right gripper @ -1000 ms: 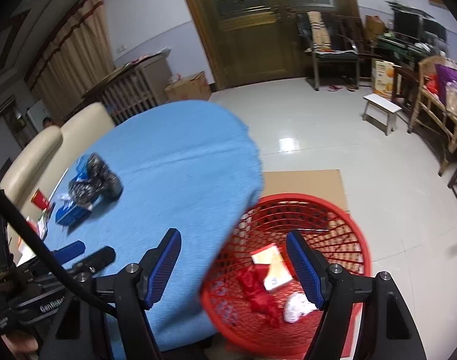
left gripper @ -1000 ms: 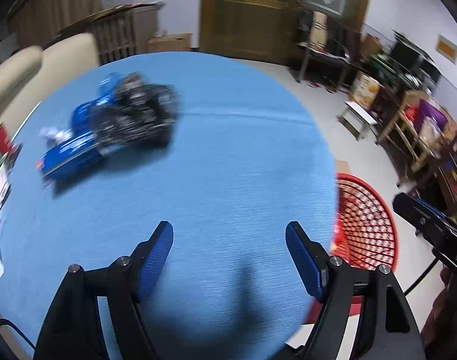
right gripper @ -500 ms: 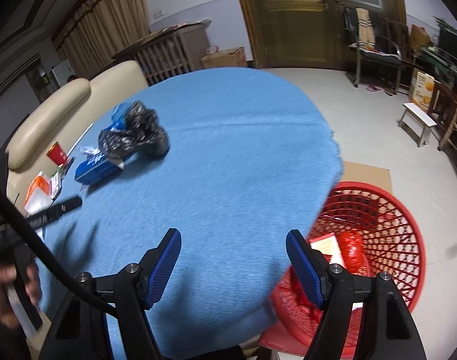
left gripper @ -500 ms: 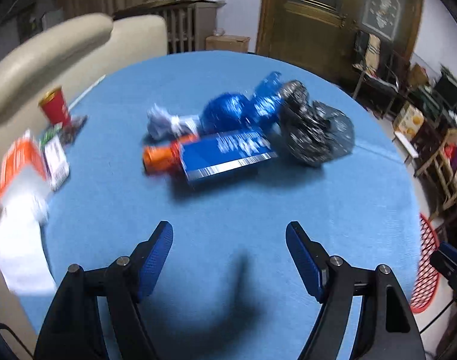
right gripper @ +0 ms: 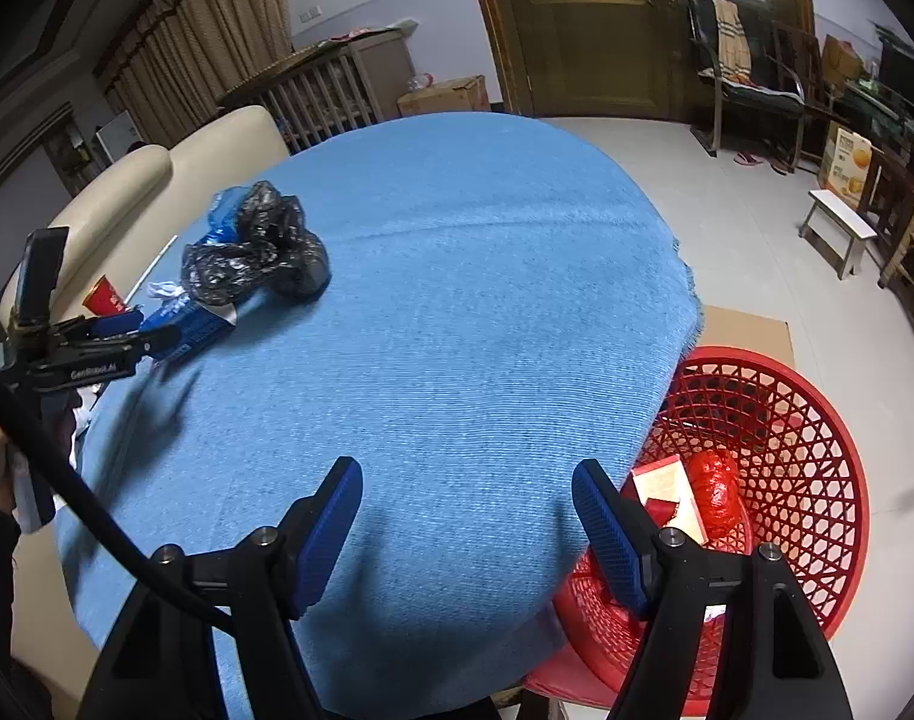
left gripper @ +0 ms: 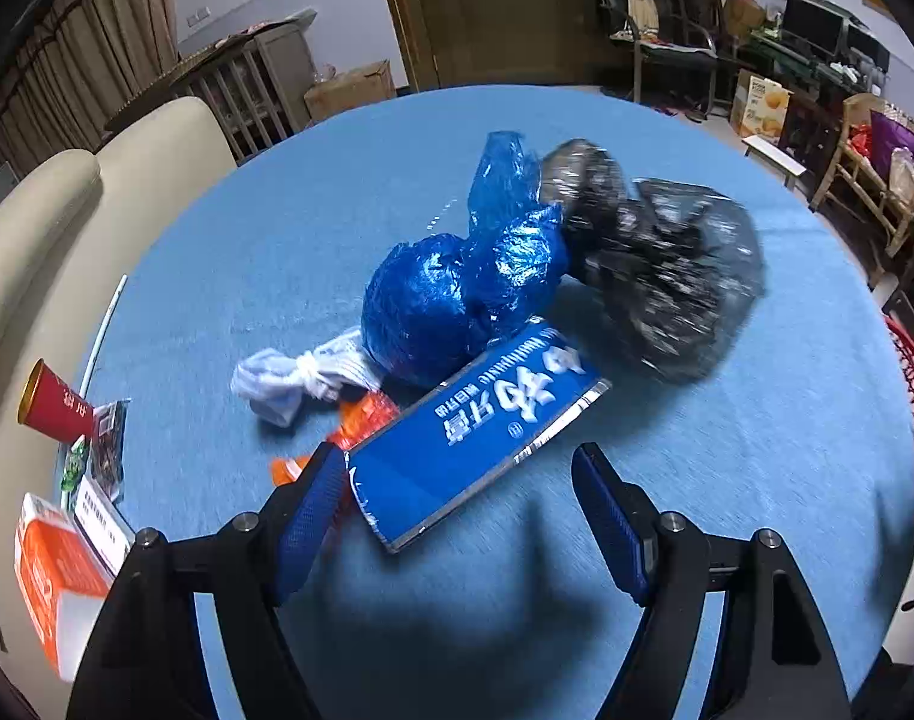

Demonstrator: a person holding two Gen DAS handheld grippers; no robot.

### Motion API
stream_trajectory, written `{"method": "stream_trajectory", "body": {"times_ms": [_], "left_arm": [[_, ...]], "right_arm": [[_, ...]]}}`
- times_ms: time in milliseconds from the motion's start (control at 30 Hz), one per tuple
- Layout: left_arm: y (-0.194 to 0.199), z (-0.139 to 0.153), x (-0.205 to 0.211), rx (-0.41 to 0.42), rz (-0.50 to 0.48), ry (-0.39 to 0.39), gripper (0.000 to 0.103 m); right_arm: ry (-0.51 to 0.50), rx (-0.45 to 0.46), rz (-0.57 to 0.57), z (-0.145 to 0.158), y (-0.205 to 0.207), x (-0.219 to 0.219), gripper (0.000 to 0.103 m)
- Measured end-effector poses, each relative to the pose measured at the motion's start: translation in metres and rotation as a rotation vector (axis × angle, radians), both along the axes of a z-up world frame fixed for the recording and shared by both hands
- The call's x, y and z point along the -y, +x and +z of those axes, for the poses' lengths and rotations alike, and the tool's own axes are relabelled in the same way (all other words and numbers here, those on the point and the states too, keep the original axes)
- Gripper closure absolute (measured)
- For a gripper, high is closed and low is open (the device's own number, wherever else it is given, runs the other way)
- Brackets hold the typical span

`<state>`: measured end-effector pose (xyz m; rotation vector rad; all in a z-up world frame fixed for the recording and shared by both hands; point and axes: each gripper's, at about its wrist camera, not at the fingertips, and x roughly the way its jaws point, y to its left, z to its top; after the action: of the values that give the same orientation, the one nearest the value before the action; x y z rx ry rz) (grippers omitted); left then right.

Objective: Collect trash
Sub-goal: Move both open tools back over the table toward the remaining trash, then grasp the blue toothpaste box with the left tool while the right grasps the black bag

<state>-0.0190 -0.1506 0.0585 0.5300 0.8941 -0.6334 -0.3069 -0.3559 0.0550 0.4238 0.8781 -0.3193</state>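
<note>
A heap of trash lies on the round blue table [left gripper: 727, 450]: a flat blue box [left gripper: 475, 432], a knotted blue bag [left gripper: 457, 294], a black bag [left gripper: 661, 264], a white rag [left gripper: 300, 378] and an orange wrapper [left gripper: 360, 420]. My left gripper [left gripper: 457, 516] is open, its tips at the near end of the blue box without pressing it. In the right wrist view my right gripper [right gripper: 466, 516] hangs open over the table's near edge, holding nothing. The red basket [right gripper: 805, 438] on the floor holds a red bag [right gripper: 712, 492] and a box [right gripper: 667, 492]. The left gripper [right gripper: 126, 339] shows at the heap [right gripper: 246, 258].
A red cup [left gripper: 51, 402], small packets [left gripper: 105, 444] and an orange carton [left gripper: 54, 570] sit at the table's left edge beside a beige sofa [left gripper: 48, 222]. Cardboard [right gripper: 751, 324] lies on the floor by the basket. Chairs and a stool [right gripper: 841, 234] stand farther off.
My left gripper swung left from the basket side and closed in on the trash heap, which now fills its view. My right gripper shifted from above the basket to over the table edge.
</note>
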Motion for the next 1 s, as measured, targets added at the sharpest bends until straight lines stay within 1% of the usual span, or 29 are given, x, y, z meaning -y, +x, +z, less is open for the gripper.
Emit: {"method": "stream_trajectory", "body": {"times_ms": [67,100,167,333,433,467,500,533,567,633,667,767,867,1000], "left_arm": [[0.007,0.0,0.004,-0.005,-0.008,0.0,0.025],[0.012,-0.003,0.006,-0.038,-0.022,0.001,0.025],[0.016,-0.008,0.006,-0.064,-0.023,-0.004,0.025],[0.02,-0.014,0.004,-0.087,-0.045,-0.021,0.025],[0.018,-0.015,0.001,-0.09,-0.08,-0.029,0.025],[0.016,-0.014,0.0,-0.087,-0.09,-0.03,0.027],[0.016,-0.013,-0.001,-0.086,-0.099,-0.034,0.033],[0.015,-0.013,-0.001,-0.096,-0.106,-0.035,0.054],[0.01,-0.013,-0.002,-0.109,-0.106,-0.029,0.057],[0.006,-0.012,-0.003,-0.099,-0.1,-0.028,0.057],[0.005,-0.011,-0.005,-0.106,-0.097,-0.038,0.057],[-0.004,-0.007,-0.015,-0.139,-0.084,-0.093,0.057],[-0.017,-0.002,-0.026,-0.124,-0.068,-0.102,0.058],[-0.038,0.0,-0.051,-0.13,-0.005,-0.119,0.058]], "right_arm": [[0.003,-0.007,-0.006,-0.002,0.001,0.003,0.027],[0.005,-0.011,-0.009,-0.004,0.003,0.004,0.027],[0.01,-0.017,-0.012,-0.005,0.006,0.007,0.027],[0.017,-0.03,0.002,-0.009,0.02,0.006,0.027],[0.022,-0.038,0.011,-0.013,0.026,0.005,0.027],[0.025,-0.041,0.013,-0.014,0.028,0.004,0.027],[0.027,-0.043,0.015,-0.015,0.03,0.003,0.027],[0.029,-0.045,0.018,-0.016,0.032,0.002,0.027],[0.028,-0.047,0.023,-0.016,0.034,0.001,0.027],[0.025,-0.05,0.03,-0.016,0.038,-0.001,0.027],[0.024,-0.05,0.033,-0.016,0.04,-0.003,0.027],[0.02,-0.049,0.043,-0.014,0.045,-0.006,0.027],[0.016,-0.048,0.051,-0.013,0.049,-0.009,0.027],[0.016,-0.045,0.065,-0.012,0.053,-0.016,0.027]]}}
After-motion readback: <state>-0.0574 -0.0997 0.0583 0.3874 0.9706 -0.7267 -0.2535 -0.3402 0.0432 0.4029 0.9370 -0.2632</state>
